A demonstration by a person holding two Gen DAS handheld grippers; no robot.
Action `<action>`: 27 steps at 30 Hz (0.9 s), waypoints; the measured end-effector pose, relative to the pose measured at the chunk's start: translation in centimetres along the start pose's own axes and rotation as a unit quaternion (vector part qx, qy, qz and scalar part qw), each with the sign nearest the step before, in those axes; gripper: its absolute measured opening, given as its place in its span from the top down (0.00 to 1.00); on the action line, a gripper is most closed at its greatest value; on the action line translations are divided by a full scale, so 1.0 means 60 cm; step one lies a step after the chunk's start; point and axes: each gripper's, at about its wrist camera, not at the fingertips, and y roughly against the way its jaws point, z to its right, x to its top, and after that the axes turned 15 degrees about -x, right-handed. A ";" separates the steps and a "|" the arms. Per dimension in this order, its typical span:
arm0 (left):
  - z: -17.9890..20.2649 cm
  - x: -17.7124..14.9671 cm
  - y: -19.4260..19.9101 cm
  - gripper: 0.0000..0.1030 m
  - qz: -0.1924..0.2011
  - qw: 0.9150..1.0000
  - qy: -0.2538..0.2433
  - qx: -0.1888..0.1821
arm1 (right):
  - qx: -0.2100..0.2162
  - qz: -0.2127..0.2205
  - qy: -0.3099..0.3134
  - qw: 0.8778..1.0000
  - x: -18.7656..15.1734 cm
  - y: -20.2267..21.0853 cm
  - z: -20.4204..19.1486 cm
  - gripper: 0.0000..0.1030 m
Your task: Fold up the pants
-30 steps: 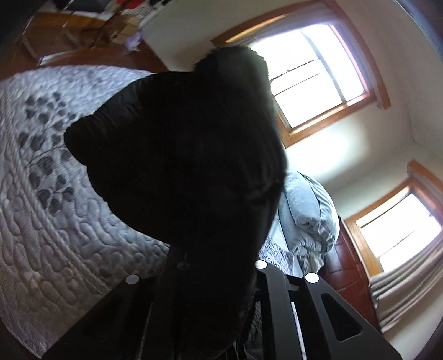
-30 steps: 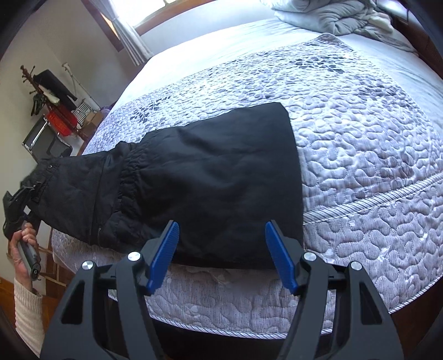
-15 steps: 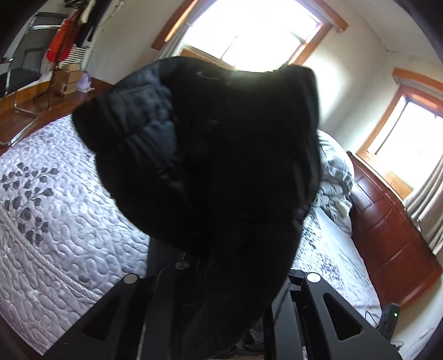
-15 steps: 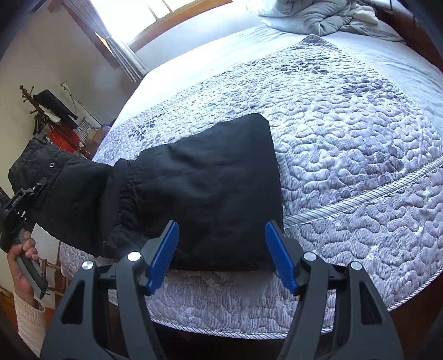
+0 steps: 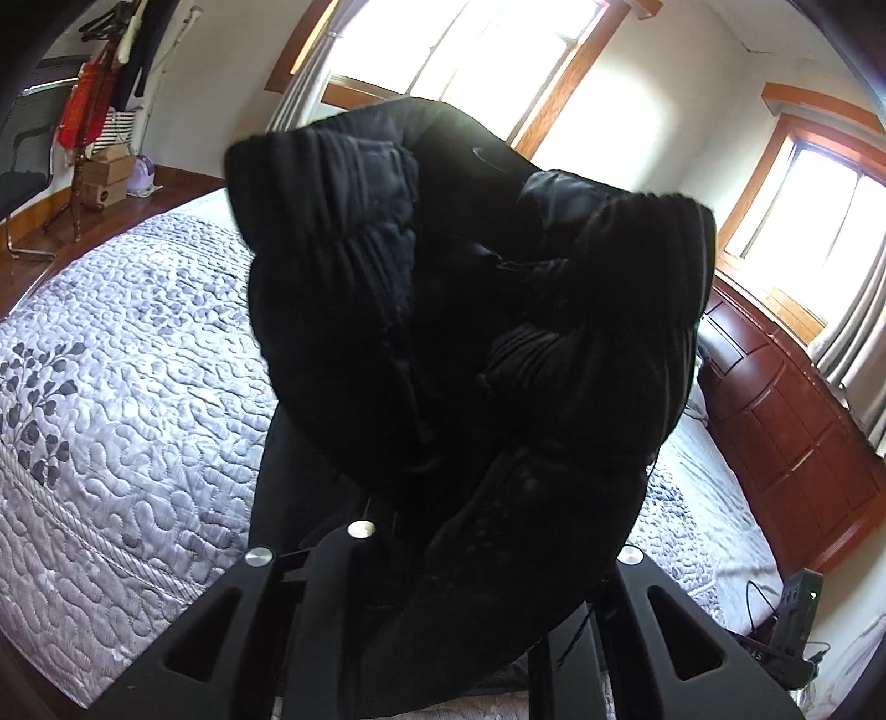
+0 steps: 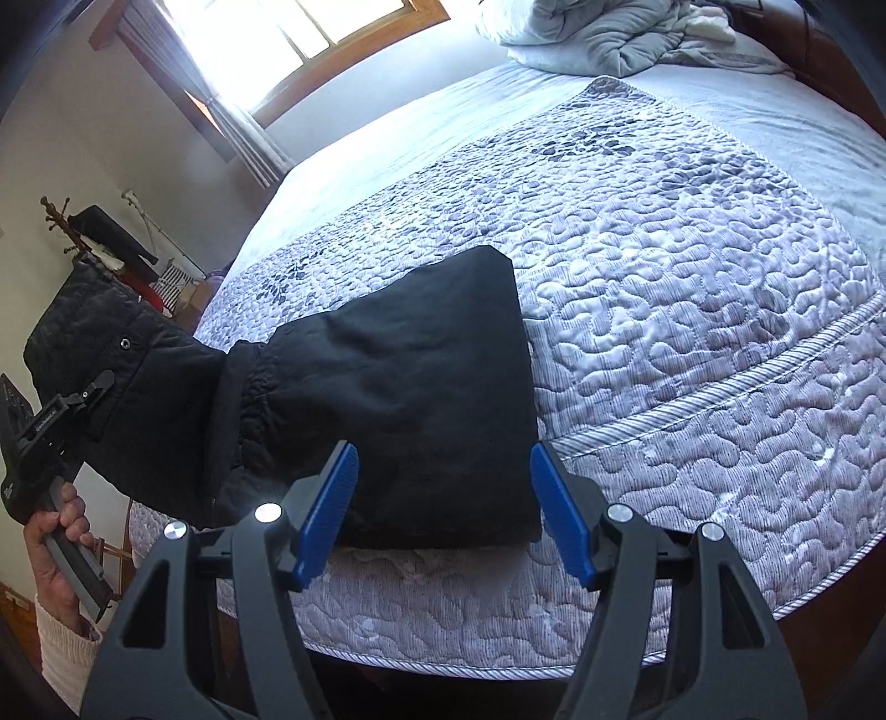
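Note:
Black quilted pants (image 6: 398,399) lie partly on the bed's near corner, the leg end flat on the quilt. The waist end (image 6: 105,354) is lifted off the bed's left side by my left gripper (image 6: 83,399), which is shut on it. In the left wrist view the bunched waistband (image 5: 470,332) fills the middle and hides the fingertips. My right gripper (image 6: 443,509) is open and empty, its blue pads (image 6: 332,498) hovering just above the pants' near edge.
The bed has a grey-lilac quilted cover (image 6: 692,310). A rumpled duvet (image 6: 598,33) lies at the headboard end. A wooden cabinet (image 5: 786,421) stands beside the bed. A coat rack (image 6: 83,243) and boxes (image 5: 105,177) stand by the wall.
My left gripper has lifted the waist end higher and swung it toward the bed. The pants' leg end stayed flat. My right gripper has stayed open and moved a little closer.

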 end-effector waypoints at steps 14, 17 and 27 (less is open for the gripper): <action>0.045 -0.103 -0.010 0.84 -0.031 0.999 -0.044 0.006 | 0.030 0.012 -0.022 0.999 0.010 0.014 0.012 0.36; 0.062 -0.117 -0.027 0.83 -0.046 0.997 -0.057 0.016 | 0.028 0.011 -0.024 0.999 0.008 0.013 0.017 0.36; 0.096 -0.170 -0.099 0.80 -0.114 0.986 -0.108 0.049 | 0.021 0.008 -0.041 0.999 -0.001 0.010 0.047 0.36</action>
